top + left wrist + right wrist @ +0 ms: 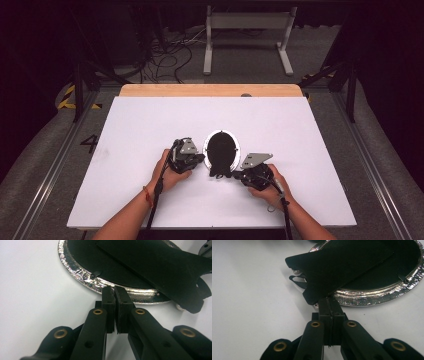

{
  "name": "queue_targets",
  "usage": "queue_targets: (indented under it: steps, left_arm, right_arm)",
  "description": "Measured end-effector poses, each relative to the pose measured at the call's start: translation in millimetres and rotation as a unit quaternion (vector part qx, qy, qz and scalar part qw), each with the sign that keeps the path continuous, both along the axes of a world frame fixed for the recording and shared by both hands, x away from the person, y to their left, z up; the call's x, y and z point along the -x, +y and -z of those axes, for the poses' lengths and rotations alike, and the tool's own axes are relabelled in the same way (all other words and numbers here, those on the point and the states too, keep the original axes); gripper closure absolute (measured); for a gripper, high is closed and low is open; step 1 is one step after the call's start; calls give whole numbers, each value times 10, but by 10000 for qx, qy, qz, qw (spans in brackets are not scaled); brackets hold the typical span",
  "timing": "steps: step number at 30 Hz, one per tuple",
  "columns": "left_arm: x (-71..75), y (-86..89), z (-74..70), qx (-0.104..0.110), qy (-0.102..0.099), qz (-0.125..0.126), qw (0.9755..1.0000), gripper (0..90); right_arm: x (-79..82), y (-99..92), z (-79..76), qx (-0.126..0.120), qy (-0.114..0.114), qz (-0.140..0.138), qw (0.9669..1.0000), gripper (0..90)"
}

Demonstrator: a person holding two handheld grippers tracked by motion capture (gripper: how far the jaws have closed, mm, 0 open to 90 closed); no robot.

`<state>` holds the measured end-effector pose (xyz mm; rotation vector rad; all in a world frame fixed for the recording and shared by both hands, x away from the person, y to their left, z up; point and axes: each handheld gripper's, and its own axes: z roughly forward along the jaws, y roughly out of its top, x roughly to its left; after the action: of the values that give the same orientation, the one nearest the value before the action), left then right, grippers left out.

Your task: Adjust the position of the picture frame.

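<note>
An oval picture frame (221,149) lies face down on the white table (150,130), its silver rim (82,275) around a black back. A black easel stand (162,267) slants across that back and overhangs the near edge. My left gripper (115,291) is shut, with its tips against the rim's left side. My right gripper (329,302) is shut too, with its tips at the rim (372,296) just under the stand's (337,267) lower corner. In the high view the left gripper (201,159) and right gripper (236,175) flank the frame, each held by a hand.
A wooden strip (210,90) runs along the table's far edge. Beyond it, on the grey floor, stand a white metal support (247,35) and a tangle of cables (165,55). Metal rails run along both sides of the table.
</note>
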<state>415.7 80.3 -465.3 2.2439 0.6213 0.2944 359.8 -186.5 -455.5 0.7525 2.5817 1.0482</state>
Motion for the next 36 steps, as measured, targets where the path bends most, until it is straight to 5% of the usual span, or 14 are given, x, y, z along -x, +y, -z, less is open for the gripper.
queue_targets:
  steps: [26, 36]
  left_arm:
    - [16, -2, -5, 7, 5, 27, 10000, 864]
    - [74, 103, -142, 35, -231, 122, 9997, 860]
  right_arm:
    - [8, 9, -6, 63, -34, -9, 10000, 900]
    - [24, -2, -69, -6, -158, -23, 9999, 880]
